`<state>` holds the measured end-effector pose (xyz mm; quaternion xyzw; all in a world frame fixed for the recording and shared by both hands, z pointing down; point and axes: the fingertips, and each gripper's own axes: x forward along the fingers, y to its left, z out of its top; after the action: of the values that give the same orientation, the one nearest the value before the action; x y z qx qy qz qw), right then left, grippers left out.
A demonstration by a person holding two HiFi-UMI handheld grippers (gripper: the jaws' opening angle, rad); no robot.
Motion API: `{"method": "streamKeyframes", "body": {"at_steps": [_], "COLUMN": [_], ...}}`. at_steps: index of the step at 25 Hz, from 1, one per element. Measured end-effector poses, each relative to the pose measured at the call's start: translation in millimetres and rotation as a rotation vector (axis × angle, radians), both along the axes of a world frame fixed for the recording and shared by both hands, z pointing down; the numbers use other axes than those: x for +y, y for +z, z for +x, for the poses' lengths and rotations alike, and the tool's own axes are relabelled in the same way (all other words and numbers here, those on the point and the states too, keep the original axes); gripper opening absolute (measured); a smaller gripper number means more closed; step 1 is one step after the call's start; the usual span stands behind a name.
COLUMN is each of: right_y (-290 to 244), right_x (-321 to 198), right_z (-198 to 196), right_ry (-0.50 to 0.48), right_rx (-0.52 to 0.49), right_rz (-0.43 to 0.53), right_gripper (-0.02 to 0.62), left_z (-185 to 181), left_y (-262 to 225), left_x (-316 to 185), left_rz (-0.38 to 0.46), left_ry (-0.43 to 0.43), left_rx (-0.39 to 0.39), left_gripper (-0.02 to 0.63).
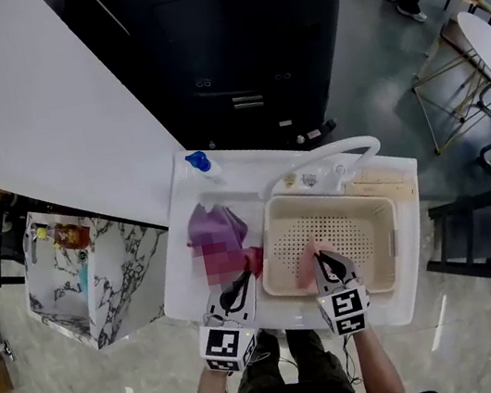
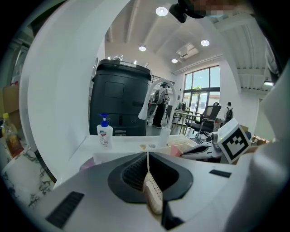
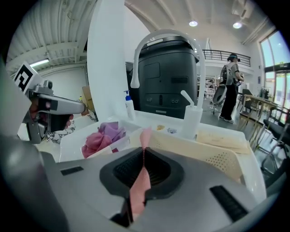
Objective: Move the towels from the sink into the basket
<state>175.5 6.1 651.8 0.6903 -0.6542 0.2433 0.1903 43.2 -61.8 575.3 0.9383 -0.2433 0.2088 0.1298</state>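
A white sink point(image 1: 179, 259) holds a purple towel point(image 1: 213, 225) and a dark pink towel point(image 1: 231, 261); both also show in the right gripper view, purple towel point(image 3: 113, 130) above pink towel point(image 3: 94, 141). To its right stands a beige perforated basket point(image 1: 274, 223). My right gripper point(image 1: 322, 257) hangs over the basket's near left part, shut on a light pink towel point(image 3: 145, 135) that pokes up between its jaws. My left gripper point(image 1: 244, 279) sits at the sink's near right corner. Its jaws are together point(image 2: 147, 156), with only a thin cream dotted strip along the seam.
A soap bottle point(image 1: 199, 162) with a blue pump stands at the sink's back left corner. A white faucet point(image 1: 350, 149) arches behind the basket. A dark cabinet point(image 1: 228, 43) stands behind the counter, and a marble-patterned box point(image 1: 99, 273) sits left of it.
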Motion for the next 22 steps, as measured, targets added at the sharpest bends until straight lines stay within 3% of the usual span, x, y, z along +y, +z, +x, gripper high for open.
{"method": "streamKeyframes", "body": {"at_steps": [9,13,22], "right_y": [7.5,4.6,-21.9], "right_x": [1.4,0.1,-5.3], "right_z": [5.8,8.3,19.1], "right_ry": [-0.022,-0.020,-0.007], "right_rx": [-0.022,-0.061,-0.037], "right_rz": [-0.015,-0.001,0.064], "right_gripper": [0.040,0.160,0.172], "left_z": [17.0,19.4,24.5], "left_y": [0.3,-2.2,-18.0], "left_x": [4.7,4.8,4.5], "left_rz": [0.002,0.012,0.041], "left_ry": [0.010,0.010,0.011], "left_rx": [0.000,-0.003,0.007], "left_gripper": [0.017,0.017,0.017]}}
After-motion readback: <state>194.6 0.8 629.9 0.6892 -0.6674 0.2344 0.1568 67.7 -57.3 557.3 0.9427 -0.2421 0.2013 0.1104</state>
